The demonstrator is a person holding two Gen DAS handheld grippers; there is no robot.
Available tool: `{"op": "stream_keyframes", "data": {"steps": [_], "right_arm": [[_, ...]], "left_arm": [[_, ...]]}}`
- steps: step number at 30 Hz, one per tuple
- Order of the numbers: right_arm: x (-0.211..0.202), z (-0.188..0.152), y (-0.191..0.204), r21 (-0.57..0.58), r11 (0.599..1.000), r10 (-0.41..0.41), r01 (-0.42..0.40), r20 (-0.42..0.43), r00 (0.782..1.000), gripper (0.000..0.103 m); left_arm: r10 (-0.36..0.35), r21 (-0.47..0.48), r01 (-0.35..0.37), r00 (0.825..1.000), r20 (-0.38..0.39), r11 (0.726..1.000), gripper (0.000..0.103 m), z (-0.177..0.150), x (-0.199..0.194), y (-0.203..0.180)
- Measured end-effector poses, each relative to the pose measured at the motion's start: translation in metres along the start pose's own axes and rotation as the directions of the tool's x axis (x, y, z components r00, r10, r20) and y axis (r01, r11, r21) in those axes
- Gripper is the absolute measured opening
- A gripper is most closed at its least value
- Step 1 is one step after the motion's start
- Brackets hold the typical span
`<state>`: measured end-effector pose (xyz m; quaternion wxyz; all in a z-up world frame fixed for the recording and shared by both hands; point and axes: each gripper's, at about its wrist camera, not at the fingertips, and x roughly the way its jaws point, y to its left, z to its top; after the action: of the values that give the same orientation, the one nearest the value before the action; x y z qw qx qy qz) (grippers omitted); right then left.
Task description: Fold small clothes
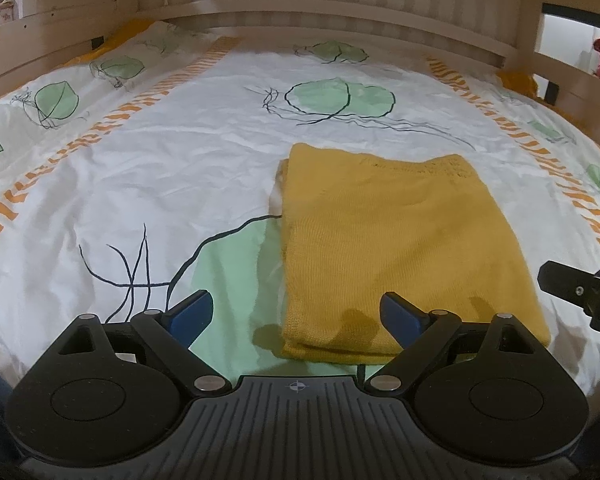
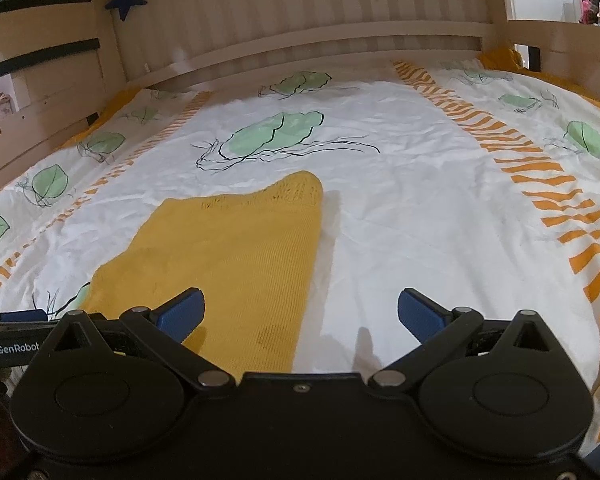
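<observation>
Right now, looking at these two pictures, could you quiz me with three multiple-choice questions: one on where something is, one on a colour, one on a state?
1. Where does the folded garment lie?
A. On the patterned bedspread
B. Over the wooden bed rail
C. On the floor

2. What colour is the garment?
A. Green
B. Mustard yellow
C. Navy blue

3. How do the left gripper and right gripper stand?
A. Both clamped on the garment
B. One open, one shut
C. Both open, holding nothing

Answers:
1 A: the garment rests flat on the bedspread printed with leaves, in both views.
2 B: its knit is mustard yellow; the green belongs to the leaves on the bedspread.
3 C: each pair of blue fingers is spread wide above the garment's near edge, with nothing between them.
</observation>
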<state>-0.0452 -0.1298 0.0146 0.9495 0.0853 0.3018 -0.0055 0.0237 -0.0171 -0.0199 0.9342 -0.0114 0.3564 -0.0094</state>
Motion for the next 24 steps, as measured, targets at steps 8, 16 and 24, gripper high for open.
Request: {"op": "stream_keyframes", "data": {"steps": [8,16,24], "right_arm": [[0.0006,0.0003,0.0004,-0.009,1.0,-0.004,0.004,0.001,1.0,0.103],[0.001,0.0001,-0.0003,-0.01,1.0,-0.004,0.004,-0.002,1.0,0.103],[0.0013,0.0004,-0.0009,-0.011,1.0,-0.006,0.006,-0.004,1.0,0.103]], "left_arm": [[0.018,-0.002,-0.018,1.0,0.001,1.0,0.091,-0.0004,0.0004,0.0002],[0.023,-0.01,-0.023,1.0,-0.002,1.0,0.091,-0.0006,0.0008,0.0011],[0.022,-0.008,-0.022,1.0,-0.005,1.0,0.091,-0.0002,0.0009,0.0008]]}}
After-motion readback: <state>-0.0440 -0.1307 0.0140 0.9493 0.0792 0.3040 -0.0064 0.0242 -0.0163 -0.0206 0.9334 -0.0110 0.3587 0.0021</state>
